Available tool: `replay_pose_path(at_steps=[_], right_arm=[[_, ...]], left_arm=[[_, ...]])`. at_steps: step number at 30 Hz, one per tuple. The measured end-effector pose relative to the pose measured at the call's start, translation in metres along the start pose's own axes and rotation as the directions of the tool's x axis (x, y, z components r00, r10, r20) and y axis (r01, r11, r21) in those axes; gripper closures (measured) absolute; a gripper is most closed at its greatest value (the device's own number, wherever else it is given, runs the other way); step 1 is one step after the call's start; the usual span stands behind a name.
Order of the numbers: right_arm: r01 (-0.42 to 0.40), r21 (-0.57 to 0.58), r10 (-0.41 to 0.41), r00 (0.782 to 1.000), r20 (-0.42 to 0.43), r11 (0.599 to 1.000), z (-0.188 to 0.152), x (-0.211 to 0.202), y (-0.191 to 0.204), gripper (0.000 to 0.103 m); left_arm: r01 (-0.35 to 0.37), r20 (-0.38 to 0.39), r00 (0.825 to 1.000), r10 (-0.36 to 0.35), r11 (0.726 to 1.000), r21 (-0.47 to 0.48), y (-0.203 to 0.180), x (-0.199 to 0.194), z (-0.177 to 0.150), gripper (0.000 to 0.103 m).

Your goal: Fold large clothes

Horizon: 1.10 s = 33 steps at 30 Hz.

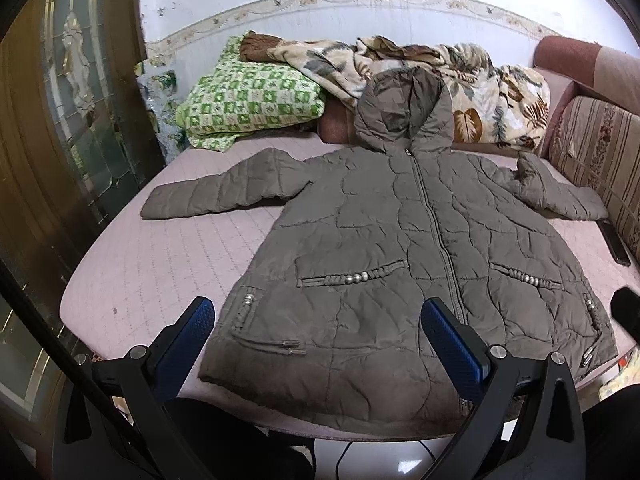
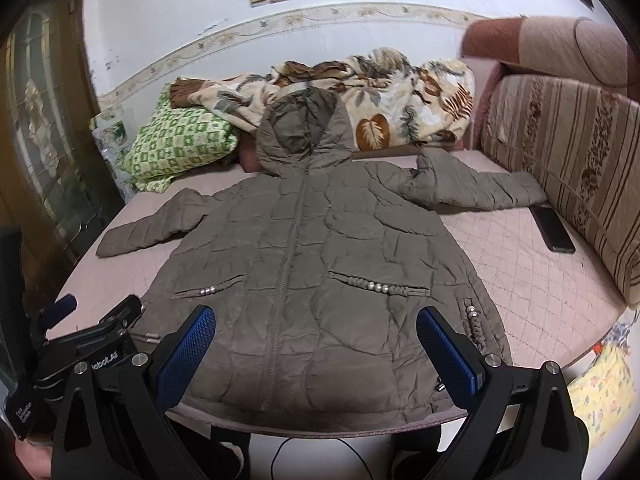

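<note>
A quilted pink bed (image 1: pixel 132 272) carries the olive hooded coat (image 1: pixel 400 240) spread flat, zipped, sleeves out, hem at the near edge. Bare mattress flanks both sides. The left gripper (image 1: pixel 316 344) and right gripper (image 2: pixel 316 344) hover wide open over the hem, holding nothing. A phone (image 2: pixel 554 228) lies beside the right sleeve

Olive quilted coat (image 1: pixel 400 248); green-checked pillow (image 1: pixel 252 100).

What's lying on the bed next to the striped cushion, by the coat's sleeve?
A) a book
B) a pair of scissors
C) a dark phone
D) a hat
C: a flat dark phone lies on the bed between the coat sleeve and the striped cushion.
</note>
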State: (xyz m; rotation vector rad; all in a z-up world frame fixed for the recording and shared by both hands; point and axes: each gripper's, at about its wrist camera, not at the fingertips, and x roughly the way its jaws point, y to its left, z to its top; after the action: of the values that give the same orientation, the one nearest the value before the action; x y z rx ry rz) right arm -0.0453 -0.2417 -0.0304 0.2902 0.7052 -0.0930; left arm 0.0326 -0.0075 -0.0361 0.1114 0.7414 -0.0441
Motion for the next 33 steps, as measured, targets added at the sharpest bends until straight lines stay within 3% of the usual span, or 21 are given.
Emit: replay_pose_path(at_steps=[7, 11, 16, 18, 20, 21, 22, 27, 33], right_arm=[[0.063, 0.132, -0.056, 0.997, -0.056, 0.989, 0.031, 0.026, -0.072, 0.001], [0.052, 0.273, -0.039, 0.998, -0.054, 0.961, 0.056, 0.041, -0.135, 0.001], [0.017, 0.440, -0.005, 1.000, -0.028, 0.898, 0.080, 0.071, -0.219, 0.001], [0.013, 0.493, -0.002, 1.000, -0.022, 0.870, 0.093, 0.088, -0.252, 0.007], [0.019, 0.561, -0.006, 1.000, -0.024, 0.828, 0.105, 0.106, -0.286, 0.015], [0.015, 0.576, -0.002, 1.000, -0.024, 0.817, 0.108, 0.113, -0.300, 0.025], [0.031, 0.595, -0.011, 0.999, -0.037, 0.803, 0.112, 0.123, -0.313, 0.028], [0.069, 0.688, -0.075, 0.997, -0.021, 0.723, 0.121, 0.177, -0.383, 0.031], [0.134, 0.723, -0.140, 0.989, -0.052, 0.678, 0.134, 0.233, -0.439, 0.043]], left_arm=[[0.033, 0.041, 0.999, -0.033, 0.999, 0.003, -0.002, 0.039, 0.057, 0.000], [0.020, 0.069, 0.997, -0.021, 1.000, 0.009, -0.009, 0.088, 0.102, 0.000], [0.006, 0.073, 0.997, -0.005, 1.000, -0.009, -0.025, 0.171, 0.127, 0.000], [0.026, 0.070, 0.997, -0.024, 0.999, -0.029, -0.028, 0.200, 0.120, 0.000], [0.033, 0.019, 0.999, -0.032, 0.999, -0.025, -0.031, 0.221, 0.116, 0.000], [0.047, -0.002, 0.999, -0.047, 0.999, -0.022, -0.034, 0.228, 0.117, 0.000], [0.060, -0.002, 0.998, -0.060, 0.998, -0.017, -0.035, 0.231, 0.119, 0.000], [0.082, 0.054, 0.995, -0.082, 0.997, 0.003, -0.040, 0.225, 0.123, 0.000], [0.115, 0.072, 0.991, -0.115, 0.993, 0.011, -0.043, 0.219, 0.127, 0.000]])
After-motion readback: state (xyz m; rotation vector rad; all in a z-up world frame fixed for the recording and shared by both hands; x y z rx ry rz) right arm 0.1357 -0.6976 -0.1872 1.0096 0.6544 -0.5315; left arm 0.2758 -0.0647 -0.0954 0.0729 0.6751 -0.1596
